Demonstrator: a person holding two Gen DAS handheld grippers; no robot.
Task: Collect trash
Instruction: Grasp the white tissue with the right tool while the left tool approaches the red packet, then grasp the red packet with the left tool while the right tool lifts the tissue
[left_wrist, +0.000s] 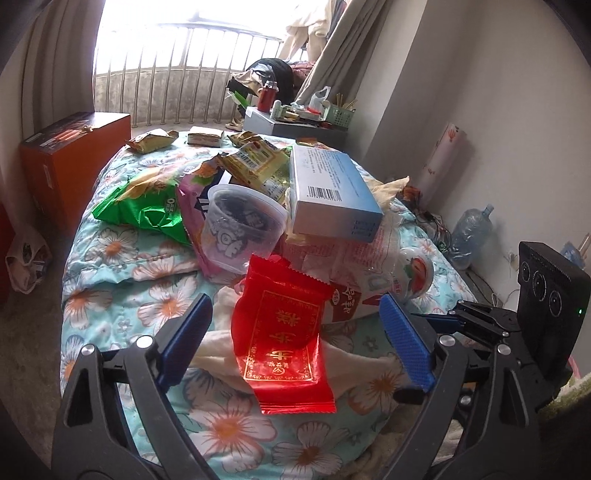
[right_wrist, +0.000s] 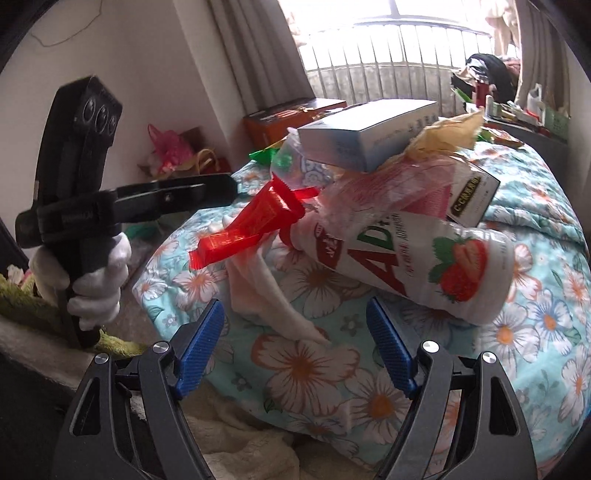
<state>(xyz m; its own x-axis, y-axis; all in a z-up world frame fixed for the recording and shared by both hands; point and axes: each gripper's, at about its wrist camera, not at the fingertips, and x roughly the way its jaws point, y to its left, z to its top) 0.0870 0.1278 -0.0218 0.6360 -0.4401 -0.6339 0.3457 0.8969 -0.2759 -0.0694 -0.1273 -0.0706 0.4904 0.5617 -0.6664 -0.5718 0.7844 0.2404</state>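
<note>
The left gripper (left_wrist: 295, 339) is standing wide, its blue ribbed pads clear of everything; the glossy red foil wrapper with gold print (left_wrist: 284, 339) is lying between them on the flower-printed turquoise quilt (left_wrist: 122, 295), touching neither pad; just beyond the wrapper the heap of trash is crowding the way forward: a clear round plastic cup (left_wrist: 240, 229), a green crinkled snack bag (left_wrist: 144, 210) off to the left, a flat pale-blue cardboard box (left_wrist: 332, 188) riding on top, and a white strawberry-printed drink bottle (left_wrist: 413, 273) lying on its side ahead to the right; open quilt is lying to the left of the left pad, where the quilt is rolling off toward the floor and an orange carton (left_wrist: 70, 170); the right gripper (right_wrist: 295, 347) is also standing wide with nothing between its pads but bare quilt and a strip of white crumpled tissue (right_wrist: 280, 302); the bottle is lying just ahead to its right, the red wrapper ahead to its left; at its left a white-gloved hand (right_wrist: 96, 284) is gripping the left gripper's black handle, which is angling down toward the heap; below both grippers the quilt edge is dropping onto cream towelling (right_wrist: 236, 443).
</note>
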